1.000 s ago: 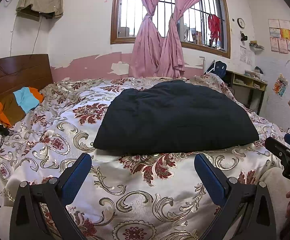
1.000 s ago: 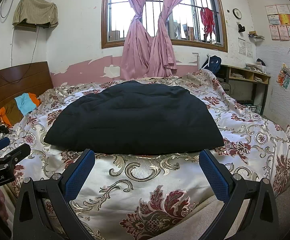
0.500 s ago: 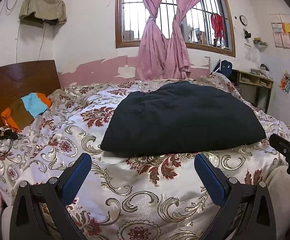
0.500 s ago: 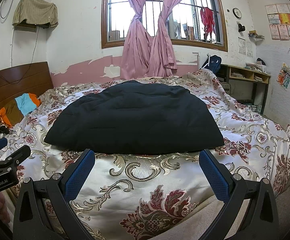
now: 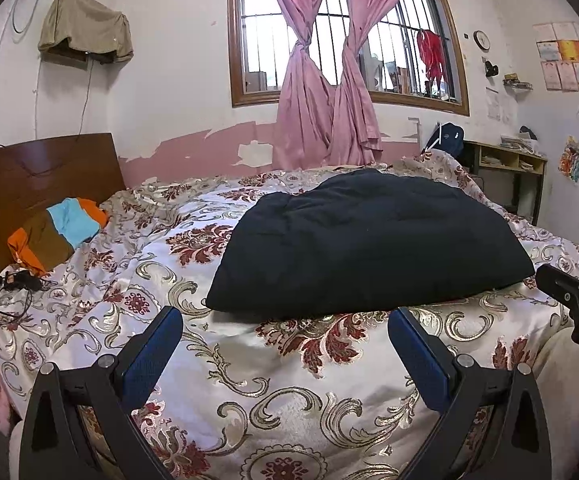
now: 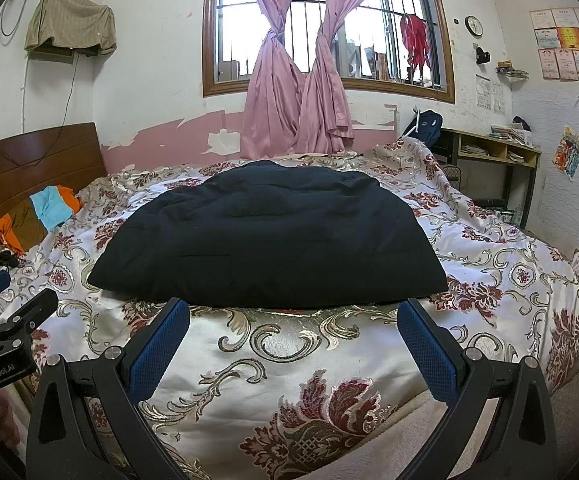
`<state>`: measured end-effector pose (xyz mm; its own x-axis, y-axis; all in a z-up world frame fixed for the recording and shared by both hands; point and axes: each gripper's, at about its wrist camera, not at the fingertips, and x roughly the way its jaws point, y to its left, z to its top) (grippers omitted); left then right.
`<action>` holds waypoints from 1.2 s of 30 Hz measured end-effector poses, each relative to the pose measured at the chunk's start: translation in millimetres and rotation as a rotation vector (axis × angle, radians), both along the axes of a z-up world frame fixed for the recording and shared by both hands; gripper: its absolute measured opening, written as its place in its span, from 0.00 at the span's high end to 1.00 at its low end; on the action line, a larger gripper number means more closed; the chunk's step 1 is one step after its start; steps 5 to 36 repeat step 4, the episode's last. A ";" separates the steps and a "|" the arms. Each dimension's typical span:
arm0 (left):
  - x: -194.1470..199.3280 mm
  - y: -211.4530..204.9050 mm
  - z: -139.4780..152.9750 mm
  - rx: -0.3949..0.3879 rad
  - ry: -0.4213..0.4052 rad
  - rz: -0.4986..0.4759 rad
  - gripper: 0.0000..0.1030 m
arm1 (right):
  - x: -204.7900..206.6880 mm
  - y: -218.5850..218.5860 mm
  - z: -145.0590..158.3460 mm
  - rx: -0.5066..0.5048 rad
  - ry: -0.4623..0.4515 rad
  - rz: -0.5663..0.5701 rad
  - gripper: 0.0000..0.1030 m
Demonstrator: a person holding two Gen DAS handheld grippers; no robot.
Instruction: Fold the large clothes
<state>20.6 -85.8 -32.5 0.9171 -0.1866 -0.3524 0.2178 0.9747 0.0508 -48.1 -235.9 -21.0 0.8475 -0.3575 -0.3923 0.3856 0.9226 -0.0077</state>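
L gripper (image 5: 285, 344) wide open, empty | R gripper (image 6: 295, 338) same | black garment (image 6: 267, 240) near edge just ahead, bedspread (image 6: 289, 360) bare between

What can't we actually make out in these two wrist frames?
- Black garment: type and layers unreadable in both views; it is a dark mound with no visible sleeves or collar.
- Its far edge: hidden by its own bulk.
- Right gripper in the left view: cut off by the frame edge.
- Wall papers: print too small.
- Cables by the headboard: tangled, too small.
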 end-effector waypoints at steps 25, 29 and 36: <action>0.9 0.1 0.4 0.002 -0.001 0.007 0.00 | 0.0 -0.1 0.0 0.001 0.001 0.000 0.01; 0.9 0.1 0.4 0.002 -0.001 0.007 0.00 | 0.0 -0.1 0.0 0.001 0.001 0.000 0.01; 0.9 0.1 0.4 0.002 -0.001 0.007 0.00 | 0.0 -0.1 0.0 0.001 0.001 0.000 0.01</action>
